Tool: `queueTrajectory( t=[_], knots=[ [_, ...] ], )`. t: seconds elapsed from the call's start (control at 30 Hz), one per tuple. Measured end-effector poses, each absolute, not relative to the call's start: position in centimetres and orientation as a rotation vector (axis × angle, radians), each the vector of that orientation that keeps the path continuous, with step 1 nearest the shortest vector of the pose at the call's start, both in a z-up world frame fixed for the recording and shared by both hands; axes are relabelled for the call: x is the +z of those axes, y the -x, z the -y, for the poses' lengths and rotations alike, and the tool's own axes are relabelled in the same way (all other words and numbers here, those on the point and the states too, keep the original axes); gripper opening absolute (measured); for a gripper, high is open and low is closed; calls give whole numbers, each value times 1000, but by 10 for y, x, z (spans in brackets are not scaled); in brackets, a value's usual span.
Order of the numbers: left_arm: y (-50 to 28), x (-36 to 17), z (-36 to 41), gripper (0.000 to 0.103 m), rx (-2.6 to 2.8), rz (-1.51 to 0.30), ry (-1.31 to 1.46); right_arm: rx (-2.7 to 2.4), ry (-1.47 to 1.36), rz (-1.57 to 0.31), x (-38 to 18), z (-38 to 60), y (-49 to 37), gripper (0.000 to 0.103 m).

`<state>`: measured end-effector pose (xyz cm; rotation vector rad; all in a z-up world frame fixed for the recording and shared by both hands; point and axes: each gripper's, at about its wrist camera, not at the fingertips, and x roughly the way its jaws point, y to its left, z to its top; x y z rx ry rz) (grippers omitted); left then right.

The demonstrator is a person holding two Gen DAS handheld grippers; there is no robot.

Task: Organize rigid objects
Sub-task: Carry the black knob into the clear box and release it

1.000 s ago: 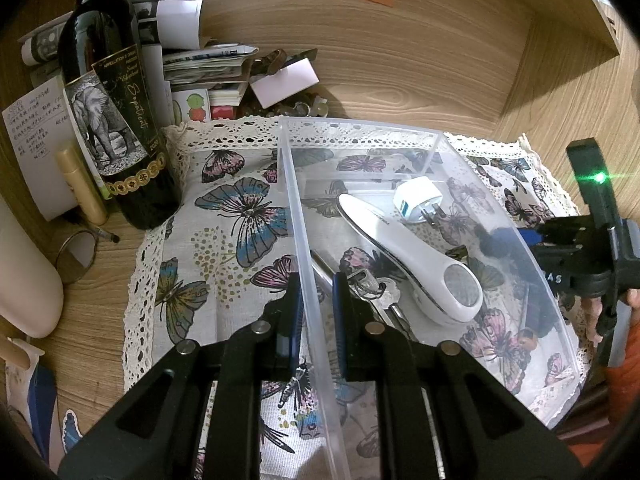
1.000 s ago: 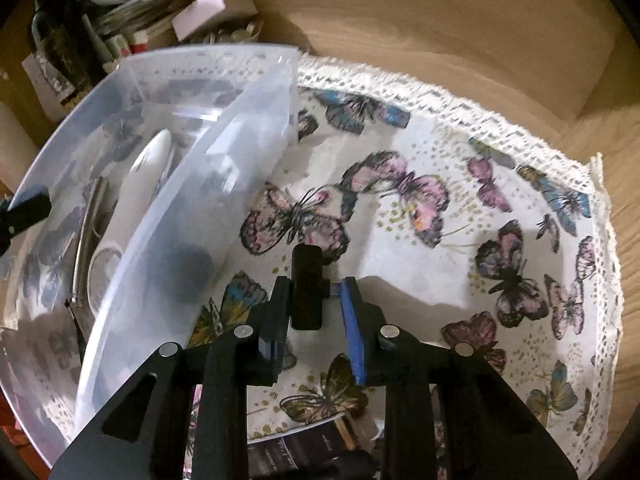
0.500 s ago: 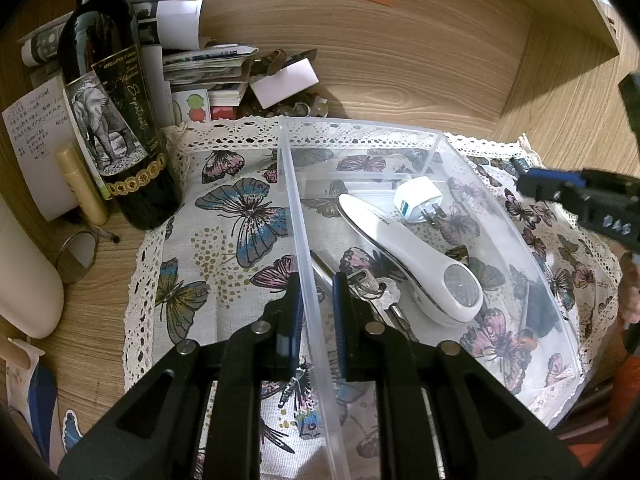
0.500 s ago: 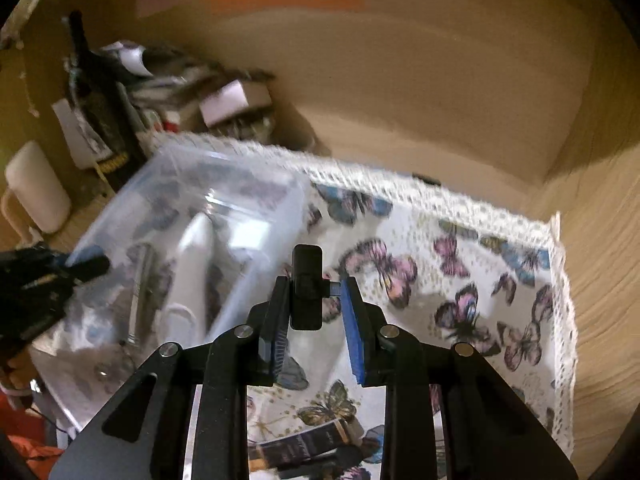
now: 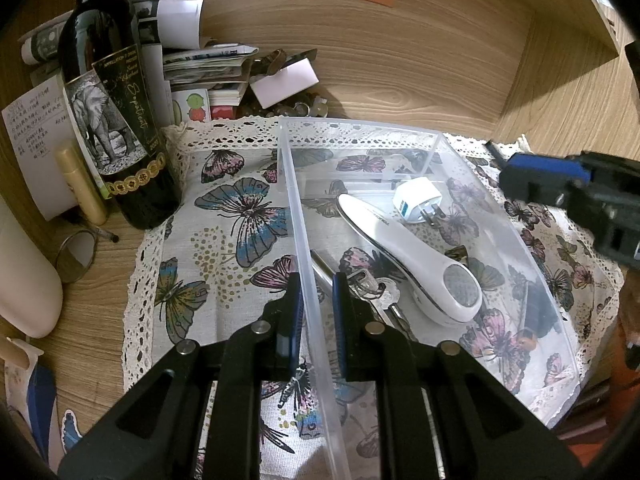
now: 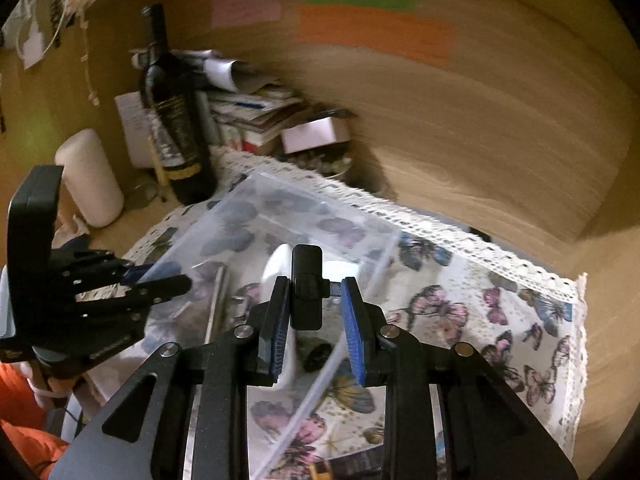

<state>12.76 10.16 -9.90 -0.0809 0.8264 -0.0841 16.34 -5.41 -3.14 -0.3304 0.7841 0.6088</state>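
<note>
- L gripper (image 5: 316, 312): pinched on near wall of clear bin (image 5: 298, 200), on butterfly cloth (image 5: 224, 240).
- R gripper (image 6: 314, 312): clamped on small black gadget (image 6: 306, 286), held above bin.
- In bin: white handheld device (image 5: 408, 256), white plug (image 5: 416, 198), keys (image 5: 376, 292).

Wine bottle (image 5: 116, 120) upright beside butterfly cloth (image 5: 224, 240); paper pile (image 5: 208, 76) behind.

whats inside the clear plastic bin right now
In the clear bin lie a white handheld device, a white plug adapter, a bunch of keys and a dark item by the right wall. The left gripper covers the near end.
</note>
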Motion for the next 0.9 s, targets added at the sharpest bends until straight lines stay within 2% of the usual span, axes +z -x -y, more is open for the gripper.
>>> queueTrajectory(
  t=[0.57, 0.9],
  knots=[
    [-127, -99, -102, 13, -85, -825, 84, 723, 404, -938, -80, 16, -153, 24],
    [-127, -99, -102, 13, -85, -825, 83, 706, 379, -925, -70, 25, -153, 24]
  ],
)
